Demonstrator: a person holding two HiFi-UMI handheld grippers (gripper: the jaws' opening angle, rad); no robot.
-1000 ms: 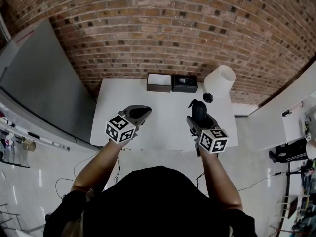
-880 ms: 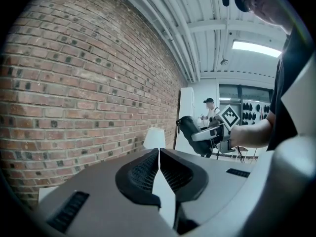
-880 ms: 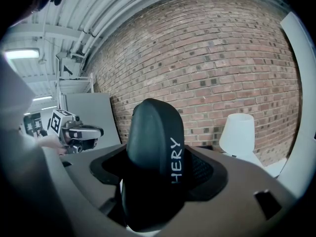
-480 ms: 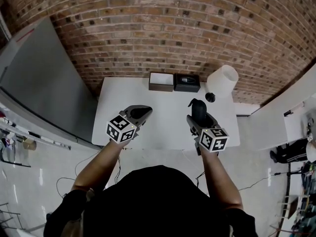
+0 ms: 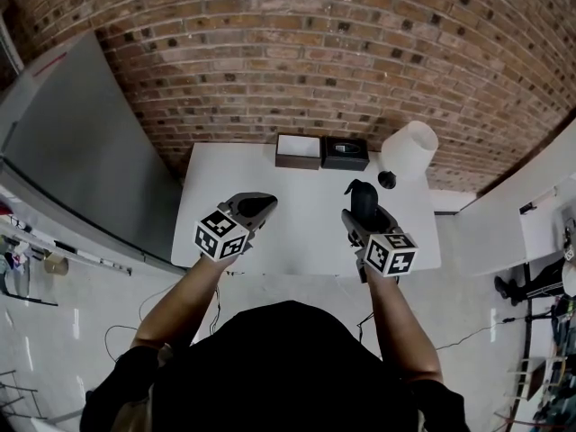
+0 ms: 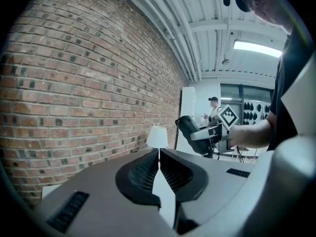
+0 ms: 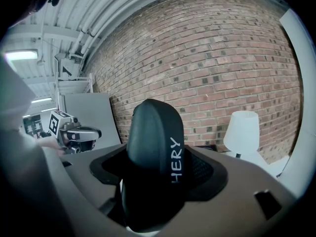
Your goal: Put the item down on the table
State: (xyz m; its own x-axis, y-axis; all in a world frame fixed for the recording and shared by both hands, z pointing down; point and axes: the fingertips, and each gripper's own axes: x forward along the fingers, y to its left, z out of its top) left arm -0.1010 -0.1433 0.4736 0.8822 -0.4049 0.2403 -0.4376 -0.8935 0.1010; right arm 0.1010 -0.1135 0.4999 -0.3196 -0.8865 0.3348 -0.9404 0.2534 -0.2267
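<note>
Right gripper view shows the right gripper (image 7: 157, 174) clamped on the black item (image 7: 154, 152), which stands upright between the jaws with white lettering down its side. Gripping it low across its narrow sides probably keeps it steady for setting down. From the head view the item (image 5: 361, 200) hangs above the right part of the white table (image 5: 306, 241), not yet resting on it as far as I can judge. The left gripper (image 6: 159, 168) has its jaws together on nothing and hovers over the table's left part, likely held aside to give the right one room. Farther back a brown box (image 5: 298, 151) and a black box (image 5: 345, 153) sit against the brick wall (image 5: 297, 52), with a white lamp (image 5: 409, 148) at the far right corner, so the middle is free for the placement
</note>
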